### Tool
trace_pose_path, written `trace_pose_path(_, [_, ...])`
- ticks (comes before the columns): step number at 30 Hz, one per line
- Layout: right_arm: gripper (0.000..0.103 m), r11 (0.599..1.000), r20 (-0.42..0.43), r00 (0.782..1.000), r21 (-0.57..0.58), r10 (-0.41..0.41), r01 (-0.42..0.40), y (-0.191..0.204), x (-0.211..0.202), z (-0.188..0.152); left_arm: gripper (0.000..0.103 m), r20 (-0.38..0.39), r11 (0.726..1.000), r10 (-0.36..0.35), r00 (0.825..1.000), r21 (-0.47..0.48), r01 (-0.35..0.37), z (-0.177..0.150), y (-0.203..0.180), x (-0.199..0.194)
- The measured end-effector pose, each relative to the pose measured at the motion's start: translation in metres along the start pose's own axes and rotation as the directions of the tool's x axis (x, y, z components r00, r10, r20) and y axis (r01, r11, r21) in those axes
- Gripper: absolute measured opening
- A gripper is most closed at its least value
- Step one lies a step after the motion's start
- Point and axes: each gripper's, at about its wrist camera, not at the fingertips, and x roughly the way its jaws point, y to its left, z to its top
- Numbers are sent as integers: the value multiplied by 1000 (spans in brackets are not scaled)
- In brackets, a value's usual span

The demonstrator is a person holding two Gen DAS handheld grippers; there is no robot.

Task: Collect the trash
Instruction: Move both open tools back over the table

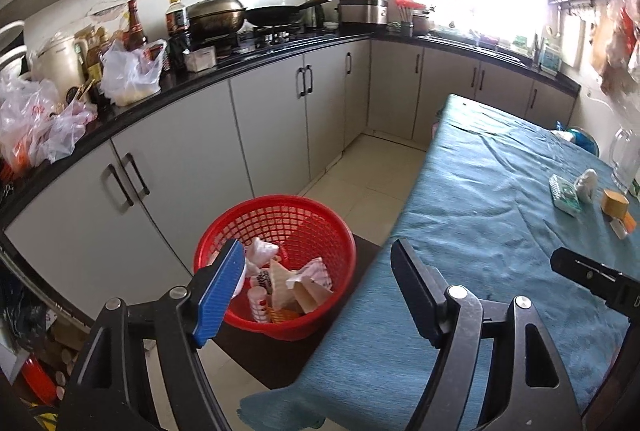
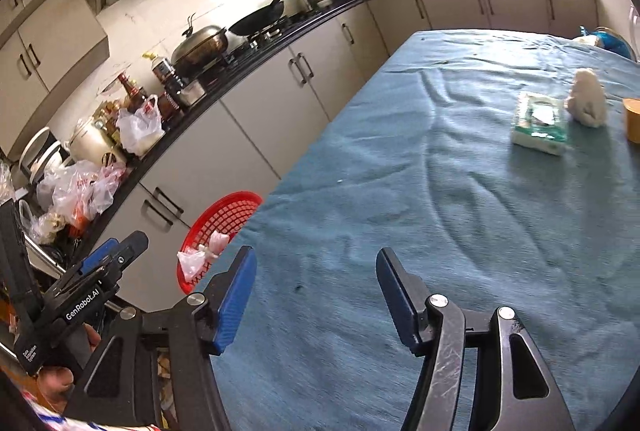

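On the left, the round red plastic mesh basket sits on the floor beside the table, holding crumpled wrappers. The left gripper hovers near it, jaws apart and empty. The right gripper, also parted and empty, hangs over the blue tablecloth; far right lie a green tissue pack and white crumpled wad.

On the black body of your left gripper, seen from your right wrist camera, white lettering reads "GenRobot.AI". A smaller white label lower on the same body is too blurred to read. The bottles on the kitchen worktop, the plastic bags there, the packets in the red basket and the green tissue pack all carry print you cannot make out.
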Motion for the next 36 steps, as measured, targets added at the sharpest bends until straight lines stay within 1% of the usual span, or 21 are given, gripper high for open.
trace_pose_path(9, [69,999,33,999,32,-30,29,-29,-28,1,75,4,997,-40,999,63,40,2,-41,-8])
trace_pose_path(20, [72,989,71,991,102,-110,102,-87,-72,-3,75,-29,985,-91,995,142,94,2,-91,-8])
trace_pose_path(23, [72,985,83,988,128,-131,120,-105,-86,-5,75,-54,979,-123,991,157,131,2,-104,-6])
trace_pose_path(30, [72,963,107,973,200,-203,179,-152,-121,-8,75,-101,956,-236,966,152,250,9,-137,-5])
trace_pose_path(36, [73,938,132,956,268,-262,220,-190,-152,-10,75,-88,923,-300,950,225,312,21,-183,-10])
